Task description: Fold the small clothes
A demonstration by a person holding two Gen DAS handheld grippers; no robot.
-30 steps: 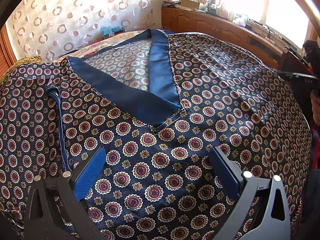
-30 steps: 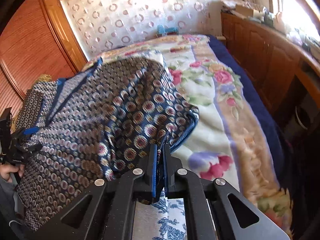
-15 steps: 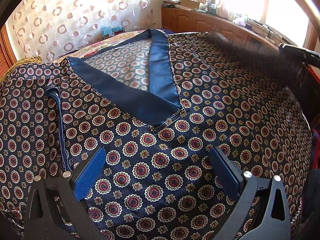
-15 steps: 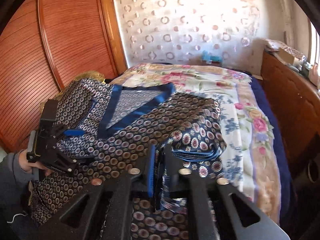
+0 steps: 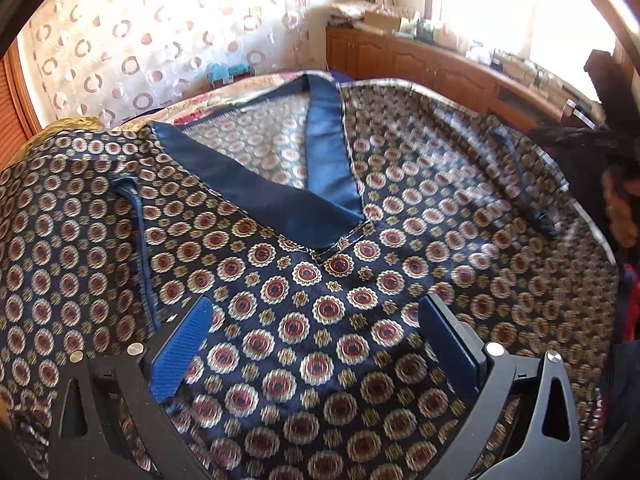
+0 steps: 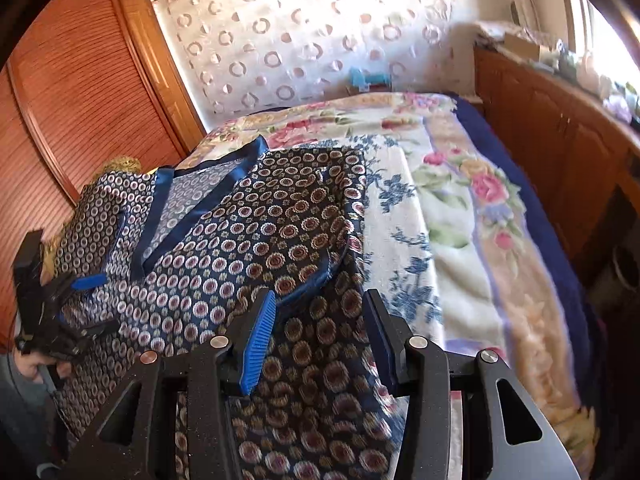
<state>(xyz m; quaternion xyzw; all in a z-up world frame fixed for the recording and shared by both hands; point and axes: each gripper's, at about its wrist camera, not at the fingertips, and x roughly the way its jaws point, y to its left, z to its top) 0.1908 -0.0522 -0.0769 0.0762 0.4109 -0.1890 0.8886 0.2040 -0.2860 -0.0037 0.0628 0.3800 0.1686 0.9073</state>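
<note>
Both tools gape wide, left tool [image 5: 316, 344] and right tool [image 6: 318, 328] holding nothing; the satin top [image 6: 256, 240] looks light and slippery, so pinch its piped hem near the bed's [image 6: 460, 216] left edge.

Strong daylight pours in from the window [image 5: 500, 12] at the far right, which is blown out to plain white in the left wrist view, with glare spilling over the cabinet top [image 5: 440, 46] below it. The sheer curtain [image 6: 304, 36] glows softly, backlit. The patterned garment [image 5: 304, 288] is sharp and evenly lit near the middle, but its right side smears with motion blur. In the right wrist view the floral blanket [image 6: 460, 216] is bright and slightly washed out, and the cloth nearest the lens is blurred. Both pictures bend hard at the edges, with dark rounded corners from the fisheye lens.
</note>
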